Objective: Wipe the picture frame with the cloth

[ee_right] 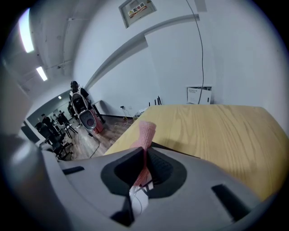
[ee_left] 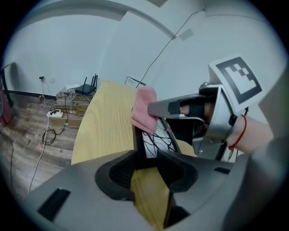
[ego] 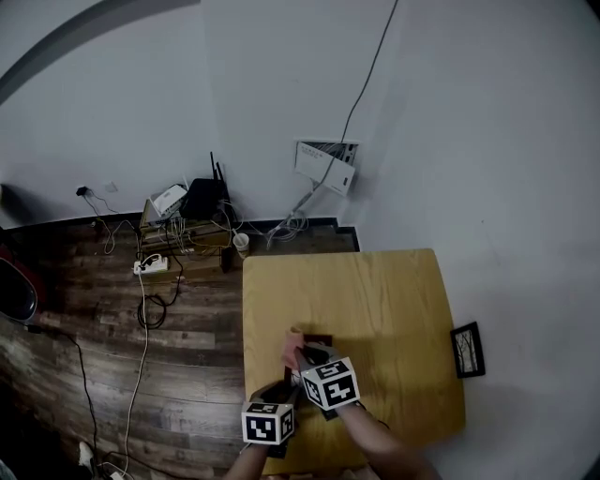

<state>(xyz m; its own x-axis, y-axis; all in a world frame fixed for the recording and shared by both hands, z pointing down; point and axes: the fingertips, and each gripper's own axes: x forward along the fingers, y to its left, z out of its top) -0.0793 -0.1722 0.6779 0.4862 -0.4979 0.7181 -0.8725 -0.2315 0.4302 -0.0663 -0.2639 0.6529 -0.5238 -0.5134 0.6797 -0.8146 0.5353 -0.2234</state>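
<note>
Black picture frame (ee_left: 152, 143) — dark branch drawing on white — stands over the near edge of the table (ego: 375, 291), left tongs (ee_left: 147, 158) clamped on its lower edge. Pink cloth (ee_left: 144, 110) rests on its top corner, pinched in the right tongs (ee_right: 146, 149). Print on the white tag (ee_right: 137, 198) of the cloth and on the wall notice (ee_right: 137, 10) — unreadable.

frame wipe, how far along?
Done: picture frame stands on edge, clamped in the left claw; cloth pinched in the right claw. In hand: cloth is up at the frame's top corner. Left: the wiping across the frame; nothing shows how much is done.
</note>
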